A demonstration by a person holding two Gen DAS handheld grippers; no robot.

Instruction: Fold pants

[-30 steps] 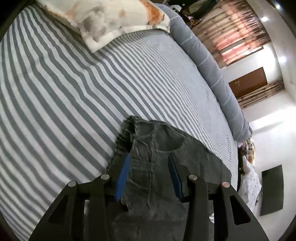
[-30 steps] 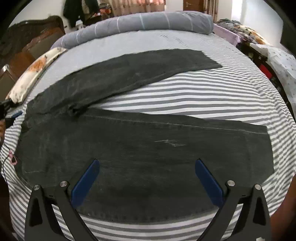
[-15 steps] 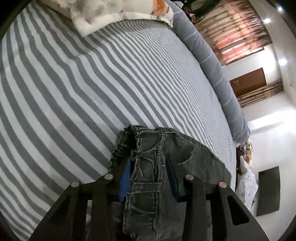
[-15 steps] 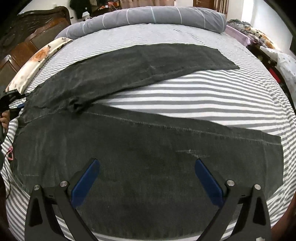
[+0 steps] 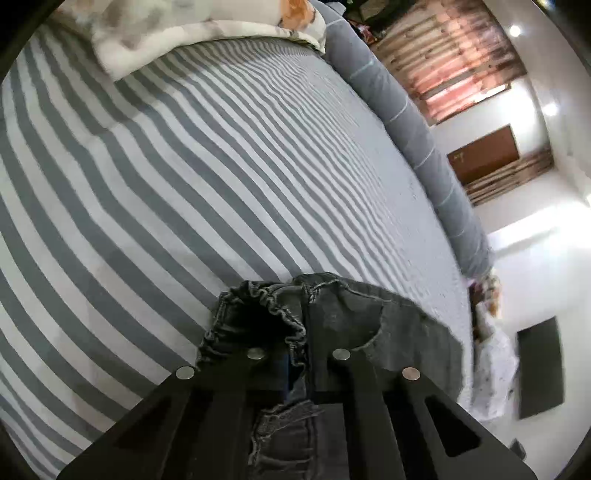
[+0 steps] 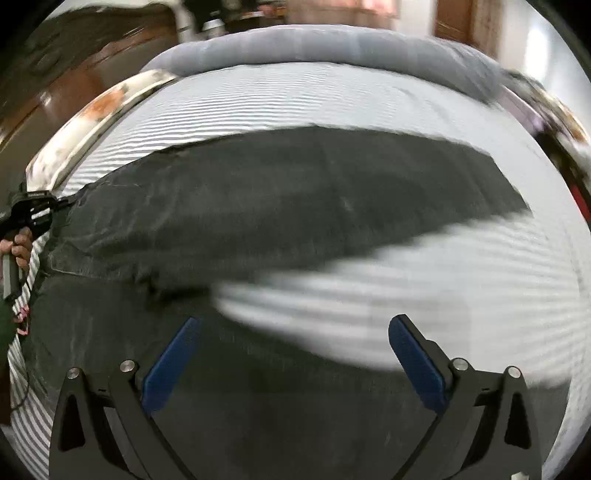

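Note:
Dark grey denim pants (image 6: 280, 206) lie spread on a grey-and-white striped bed (image 6: 461, 280), legs running right, the far leg angled away from the near one. My left gripper (image 5: 295, 373) is shut on the bunched elastic waistband (image 5: 280, 314) and lifts it off the bed; it also shows at the left edge of the right wrist view (image 6: 37, 206). My right gripper (image 6: 293, 354) is open and empty, hovering over the near leg (image 6: 258, 406). The right wrist view is motion-blurred.
A patterned pillow (image 5: 192, 26) lies at the head of the bed. A long grey bolster (image 5: 413, 133) runs along the far side. A wooden headboard (image 6: 74, 74) stands at back left. The floor and a dark mat (image 5: 539, 365) lie beyond the bed's edge.
My left gripper closed on the waistband and raised it, bunching the denim. My right gripper moved forward along the near leg toward the crotch, still open.

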